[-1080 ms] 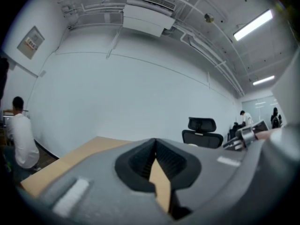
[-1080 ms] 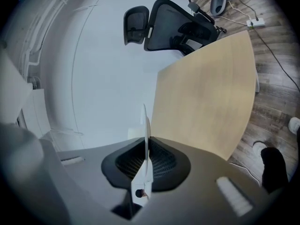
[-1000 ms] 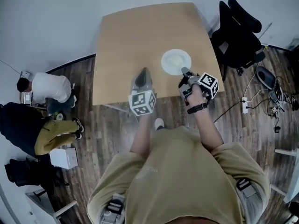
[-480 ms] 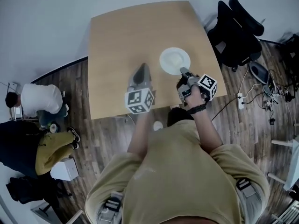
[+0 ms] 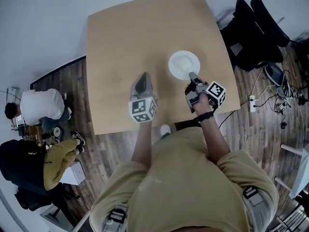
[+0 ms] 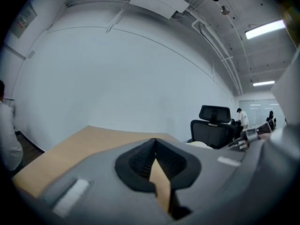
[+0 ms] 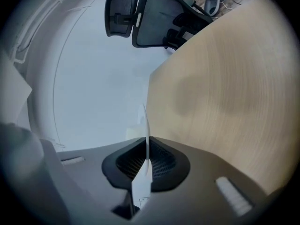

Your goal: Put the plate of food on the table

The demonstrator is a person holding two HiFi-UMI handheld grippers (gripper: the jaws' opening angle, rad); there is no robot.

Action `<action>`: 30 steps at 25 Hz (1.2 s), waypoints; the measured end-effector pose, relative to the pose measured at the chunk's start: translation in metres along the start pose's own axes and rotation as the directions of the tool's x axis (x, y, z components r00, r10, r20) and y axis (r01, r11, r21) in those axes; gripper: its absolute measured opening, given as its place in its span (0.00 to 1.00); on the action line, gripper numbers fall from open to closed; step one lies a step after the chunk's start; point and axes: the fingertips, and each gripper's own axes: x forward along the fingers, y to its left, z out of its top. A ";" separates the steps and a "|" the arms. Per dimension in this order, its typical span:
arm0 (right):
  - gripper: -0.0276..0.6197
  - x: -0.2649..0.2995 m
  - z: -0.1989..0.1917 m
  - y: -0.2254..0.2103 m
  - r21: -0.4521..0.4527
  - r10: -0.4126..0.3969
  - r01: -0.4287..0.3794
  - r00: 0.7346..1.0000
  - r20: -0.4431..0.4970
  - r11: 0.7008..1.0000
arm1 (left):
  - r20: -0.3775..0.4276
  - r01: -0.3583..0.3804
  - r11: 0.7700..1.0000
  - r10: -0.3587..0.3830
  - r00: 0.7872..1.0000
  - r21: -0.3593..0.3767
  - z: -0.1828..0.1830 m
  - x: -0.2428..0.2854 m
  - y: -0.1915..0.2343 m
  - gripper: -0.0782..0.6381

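Plate (image 5: pixel 184 64), white and round, sits over the far right of the wooden worktop (image 5: pixel 120 42) in the head view, its contents too pale to make out. The right tongs (image 5: pixel 192 75) meet its near rim, and the left tongs (image 5: pixel 143 77) hover apart to its left. In the left gripper view those tongs are pressed together on nothing, their body hiding most of the plate. In the right gripper view the tongs pinch the plate's rim, seen edge-on as a thin white sliver, with an office chair (image 7: pixel 154 18) beyond.
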 end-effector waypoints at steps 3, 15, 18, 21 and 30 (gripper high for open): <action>0.07 0.021 0.021 -0.001 -0.011 0.001 -0.001 1.000 0.008 1.000 | -0.019 0.025 1.000 -0.025 1.000 0.018 -0.004 0.028 -0.004 0.11; 0.07 0.126 0.098 -0.002 0.017 0.006 -0.006 1.000 0.031 1.000 | -0.076 0.081 0.996 -0.079 0.994 0.036 -0.023 0.125 -0.010 0.11; 0.07 0.158 0.113 -0.001 0.003 0.009 -0.009 1.000 0.025 1.000 | -0.087 0.080 0.996 -0.076 0.993 0.034 -0.027 0.144 -0.005 0.11; 0.07 0.185 0.122 -0.006 -0.017 -0.004 0.004 1.000 0.021 1.000 | -0.102 0.072 0.997 -0.069 0.992 0.024 -0.034 0.159 0.000 0.11; 0.07 0.246 0.137 -0.044 -0.038 -0.082 0.082 0.997 0.001 0.996 | -0.157 0.051 0.999 -0.049 0.986 0.007 -0.060 0.179 0.012 0.11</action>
